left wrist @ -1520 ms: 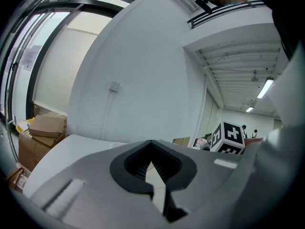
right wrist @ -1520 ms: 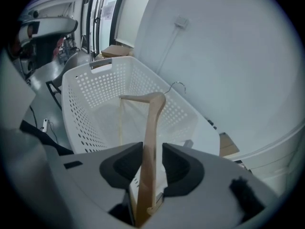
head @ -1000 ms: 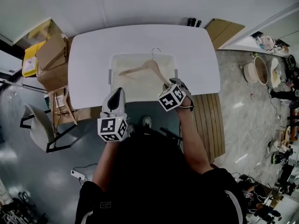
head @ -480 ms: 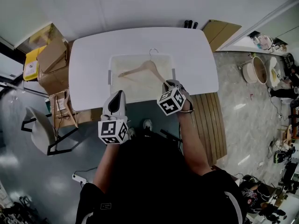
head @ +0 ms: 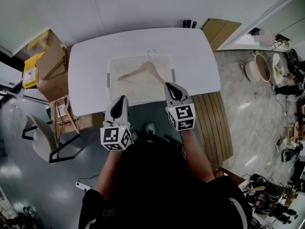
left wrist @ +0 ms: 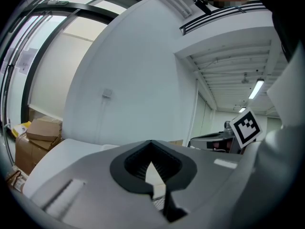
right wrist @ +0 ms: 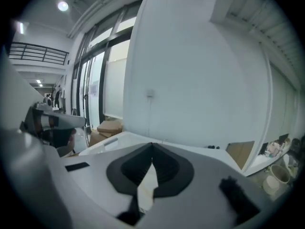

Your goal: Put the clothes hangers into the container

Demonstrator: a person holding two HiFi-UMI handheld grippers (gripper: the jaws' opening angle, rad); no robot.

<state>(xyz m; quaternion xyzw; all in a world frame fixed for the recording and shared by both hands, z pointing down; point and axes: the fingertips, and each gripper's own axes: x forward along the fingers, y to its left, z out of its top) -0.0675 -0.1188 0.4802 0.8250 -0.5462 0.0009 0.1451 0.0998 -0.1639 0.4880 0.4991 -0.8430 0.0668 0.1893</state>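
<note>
A wooden clothes hanger (head: pixel 143 71) with a metal hook lies inside the clear plastic container (head: pixel 113 62) on the white table (head: pixel 90 51). My right gripper (head: pixel 172 89) hovers over the container's near right corner, shut and empty, its tips meeting in the right gripper view (right wrist: pixel 151 146). My left gripper (head: pixel 120 102) hangs just off the table's near edge, left of the right one; its jaws are shut with nothing between them (left wrist: pixel 151 144). Neither gripper touches the hanger.
Cardboard boxes (head: pixel 51 61) and a yellow item stand left of the table. A chair (head: pixel 43 132) sits at the lower left. A wooden slatted panel (head: pixel 214 123) lies on the floor to the right. A white wall stands behind the table.
The right gripper let go of the hanger's right end, drew back toward me and closed. The hanger now rests in the container. The left gripper barely moved.
</note>
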